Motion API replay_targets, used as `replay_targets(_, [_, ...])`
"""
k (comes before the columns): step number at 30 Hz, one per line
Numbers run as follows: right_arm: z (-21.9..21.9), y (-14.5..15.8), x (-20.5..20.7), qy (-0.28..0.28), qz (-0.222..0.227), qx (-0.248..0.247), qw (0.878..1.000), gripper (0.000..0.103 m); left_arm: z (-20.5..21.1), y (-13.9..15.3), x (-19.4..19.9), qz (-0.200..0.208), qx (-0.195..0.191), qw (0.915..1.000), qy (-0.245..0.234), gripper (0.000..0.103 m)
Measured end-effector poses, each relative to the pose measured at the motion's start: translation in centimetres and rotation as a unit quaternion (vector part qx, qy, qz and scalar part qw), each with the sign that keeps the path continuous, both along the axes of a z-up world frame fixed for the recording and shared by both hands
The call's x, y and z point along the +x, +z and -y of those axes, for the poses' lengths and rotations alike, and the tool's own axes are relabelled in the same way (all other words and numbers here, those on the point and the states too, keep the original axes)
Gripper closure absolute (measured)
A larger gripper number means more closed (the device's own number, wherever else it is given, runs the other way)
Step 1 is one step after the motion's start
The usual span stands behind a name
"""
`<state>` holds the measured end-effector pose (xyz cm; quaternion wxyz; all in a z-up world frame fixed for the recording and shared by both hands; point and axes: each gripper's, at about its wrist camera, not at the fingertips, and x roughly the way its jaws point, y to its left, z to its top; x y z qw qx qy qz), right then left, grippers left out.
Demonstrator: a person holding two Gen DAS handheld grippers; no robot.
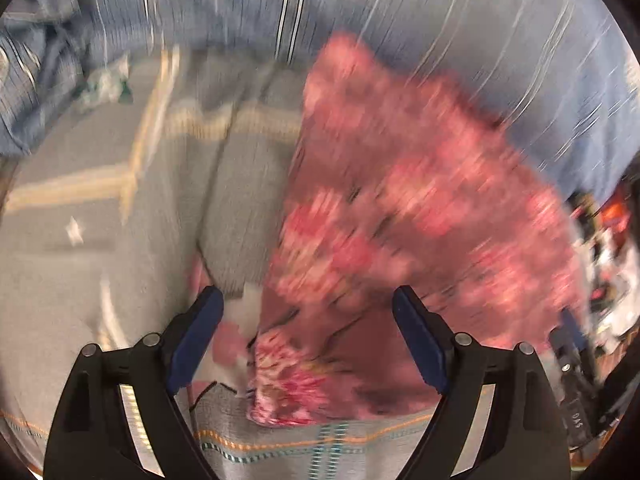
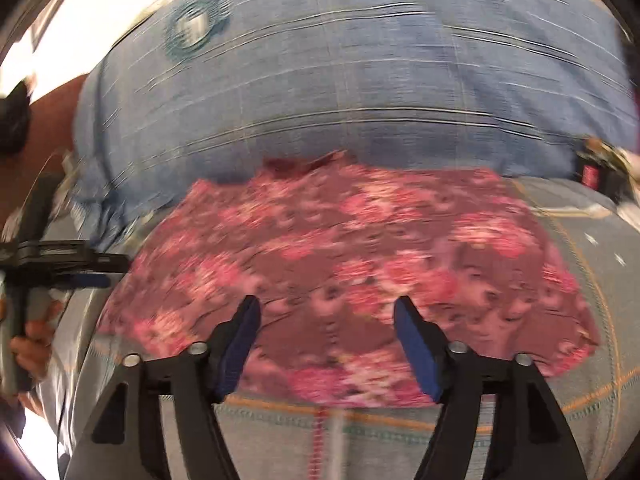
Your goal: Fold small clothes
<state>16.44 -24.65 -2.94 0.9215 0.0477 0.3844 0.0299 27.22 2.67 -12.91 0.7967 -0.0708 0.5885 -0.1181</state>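
A small maroon garment with pink flowers lies spread on a grey bedsheet with orange and teal stitched lines. My left gripper is open, its blue pads wide apart over the garment's near left corner, holding nothing. In the right wrist view the same garment lies flat across the middle. My right gripper is open just above the garment's near edge, empty. The left gripper shows at the far left of that view, beside the garment's left edge. Both views are motion-blurred.
A blue checked blanket or pillow lies bunched behind the garment. A crumpled white and green item sits far left on the sheet. Mixed dark and red objects lie at the right edge.
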Motion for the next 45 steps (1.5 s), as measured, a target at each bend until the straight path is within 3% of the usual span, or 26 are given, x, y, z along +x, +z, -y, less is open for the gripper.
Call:
replay_targets(1, [-0.5, -0.9, 0.6, -0.001, -0.018, -0.016, 1.0, 0.026, 0.5, 0.6, -0.6, 0.029, 0.021, 0.9993, -0.013, 0.015])
replay_targets(3, [-1.0, -2.4, 0.9, -0.022, -0.041, -0.042, 0.998, 0.026, 0.7, 0.9, -0.9, 0.02, 0.018, 0.9994, -0.022, 0.015])
replay_targets(7, [-4.4, -1.0, -1.1, 0.022, 0.004, -0.036, 0.999, 0.025, -2.1, 1.3, -0.4, -0.001, -0.046, 0.9989, 0.004, 0.015])
replay_targets(9, [-7.8, -0.5, -1.8, 0.072, 0.025, -0.075, 0.994, 0.025, -3.7, 1.5, 0.1, -0.004, -0.062, 0.9978, 0.025, 0.015])
replay_targets(14, [-16.8, -1.5, -1.8, 0.176, 0.043, -0.173, 0.968, 0.026, -7.9, 1.5, 1.2, -0.017, -0.103, 0.9922, 0.068, 0.015])
replay_targets(20, [-23.6, -3.6, 0.9, 0.211, 0.031, -0.268, 0.939, 0.026, -10.7, 1.7, 1.2, -0.016, -0.091, 0.9924, 0.082, 0.015])
replay_targets(22, [-24.8, -4.0, 1.2, 0.209, 0.058, -0.302, 0.928, 0.026, -11.2, 1.7, 1.5, -0.02, -0.093, 0.9918, 0.086, 0.015])
replay_targets(24, [-26.0, -4.4, 1.6, 0.209, 0.079, -0.338, 0.914, 0.031, -11.4, 1.7, 2.0, -0.024, -0.098, 0.9908, 0.09, 0.015])
replay_targets(25, [-26.2, -4.5, 1.7, 0.214, 0.087, -0.345, 0.91, 0.052, -11.5, 1.7, 2.3, -0.027, -0.104, 0.99, 0.091, 0.015])
replay_targets(26, [-26.4, -4.6, 1.8, 0.217, 0.09, -0.351, 0.907, 0.09, -11.8, 1.8, 2.4, -0.03, -0.111, 0.9892, 0.091, 0.015])
replay_targets(27, [-26.4, -4.6, 2.1, 0.219, 0.09, -0.352, 0.906, 0.098, -11.8, 1.8, 2.7, -0.035, -0.117, 0.9883, 0.091, 0.015])
replay_targets(33, [-23.3, -0.4, 1.3, 0.174, 0.16, -0.274, 0.932, 0.095, -8.6, 2.3, 6.1, -0.049, -0.179, 0.9803, 0.067, 0.015])
replay_targets(36, [-22.3, 0.4, 1.4, 0.167, 0.167, -0.248, 0.94, 0.095, -5.3, 2.0, 8.3, -0.065, -0.201, 0.9765, 0.044, 0.015])
replay_targets(43, [-21.7, 0.0, 1.7, 0.172, 0.159, -0.232, 0.944, 0.095, 1.8, 0.2, 11.4, -0.123, -0.164, 0.9786, -0.015, 0.016])
replay_targets(45, [-21.4, -0.1, 1.8, 0.174, 0.156, -0.229, 0.945, 0.095, 2.5, 0.6, 11.6, -0.123, -0.152, 0.9805, -0.014, 0.016])
